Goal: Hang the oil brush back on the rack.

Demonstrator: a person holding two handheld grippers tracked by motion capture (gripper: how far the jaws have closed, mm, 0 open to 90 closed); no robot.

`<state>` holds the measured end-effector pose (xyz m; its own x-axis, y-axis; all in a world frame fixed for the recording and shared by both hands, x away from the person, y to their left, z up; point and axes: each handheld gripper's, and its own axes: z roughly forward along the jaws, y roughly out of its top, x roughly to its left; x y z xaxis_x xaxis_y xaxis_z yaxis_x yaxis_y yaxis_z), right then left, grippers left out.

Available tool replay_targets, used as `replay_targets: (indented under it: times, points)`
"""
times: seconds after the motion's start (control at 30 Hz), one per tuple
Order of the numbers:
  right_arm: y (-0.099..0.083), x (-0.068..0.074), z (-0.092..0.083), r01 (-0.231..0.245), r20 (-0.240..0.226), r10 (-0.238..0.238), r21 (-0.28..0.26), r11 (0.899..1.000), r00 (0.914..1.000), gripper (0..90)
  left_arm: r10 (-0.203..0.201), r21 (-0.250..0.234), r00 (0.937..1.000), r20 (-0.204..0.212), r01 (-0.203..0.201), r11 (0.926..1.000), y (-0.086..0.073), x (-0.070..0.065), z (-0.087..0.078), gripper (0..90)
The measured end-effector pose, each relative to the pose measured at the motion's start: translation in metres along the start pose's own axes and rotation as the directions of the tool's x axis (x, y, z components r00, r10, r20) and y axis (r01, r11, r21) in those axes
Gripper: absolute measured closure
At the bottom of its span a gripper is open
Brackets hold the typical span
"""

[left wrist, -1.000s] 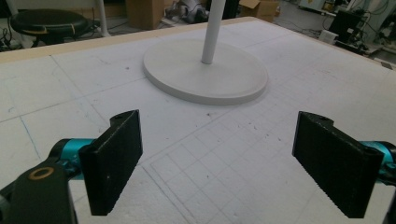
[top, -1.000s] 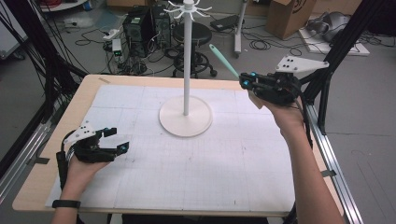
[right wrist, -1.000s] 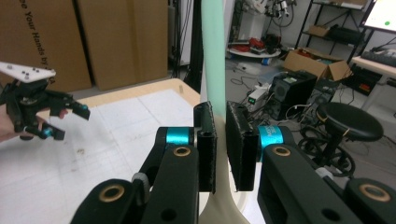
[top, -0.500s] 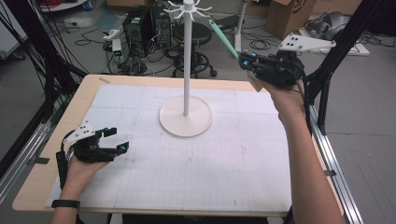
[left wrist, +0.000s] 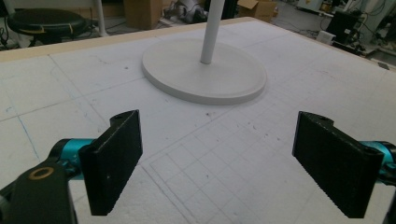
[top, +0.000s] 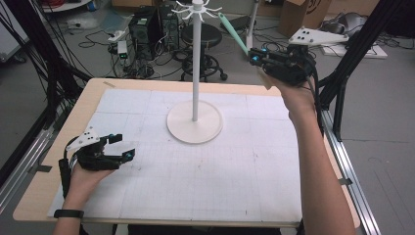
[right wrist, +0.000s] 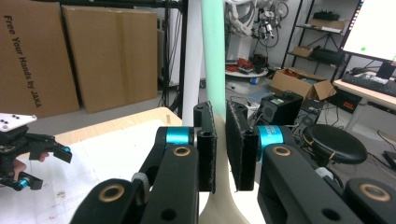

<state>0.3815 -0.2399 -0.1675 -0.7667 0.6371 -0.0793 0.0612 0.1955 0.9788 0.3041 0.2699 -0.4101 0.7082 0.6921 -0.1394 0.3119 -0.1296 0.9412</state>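
Two jaws of my right hand-held gripper (right wrist: pixel 220 149) clamp a mint-green stick (right wrist: pixel 214 56), which juts beyond them beside the white stand (top: pixel 195 63). My left hand-held gripper (left wrist: pixel 219 163) gapes empty over the table (top: pixel 147 98).

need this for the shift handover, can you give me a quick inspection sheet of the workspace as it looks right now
surface: wooden table under a white gridded mat, faint marks on it
job's things: white hook stand upright on its round base at mid-table; mint-green handled utensil held up beside the stand's top hooks
clutter: nothing seen on the mat
grippers: right gripper shut on the utensil, raised near the stand's top; left gripper open, low over the mat's near left, holding nothing
cables: a black cable trails from each gripper; loose cables on the floor behind the table
surroundings: black stool, computer tower, cardboard boxes, black frame posts
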Motion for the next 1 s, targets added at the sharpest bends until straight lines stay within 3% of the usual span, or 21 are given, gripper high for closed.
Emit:
replay_targets:
  times: [0.57, 1.0]
  points:
    - [-0.002, 0.011, 0.020, 0.021, -0.013, -0.021, 0.026, 0.999, 0.9997, 82.9, 0.000, 0.001, 1.0000, 0.003, 0.000, 1.0000, 0.000, 0.000, 0.000, 16.5]
    - [-0.010, 0.017, 0.038, 0.040, -0.014, -0.038, 0.082, 0.996, 0.9992, 79.9, 0.002, 0.001, 1.0000, 0.006, -0.002, 1.0000, 0.000, 0.000, 0.000, 16.5]
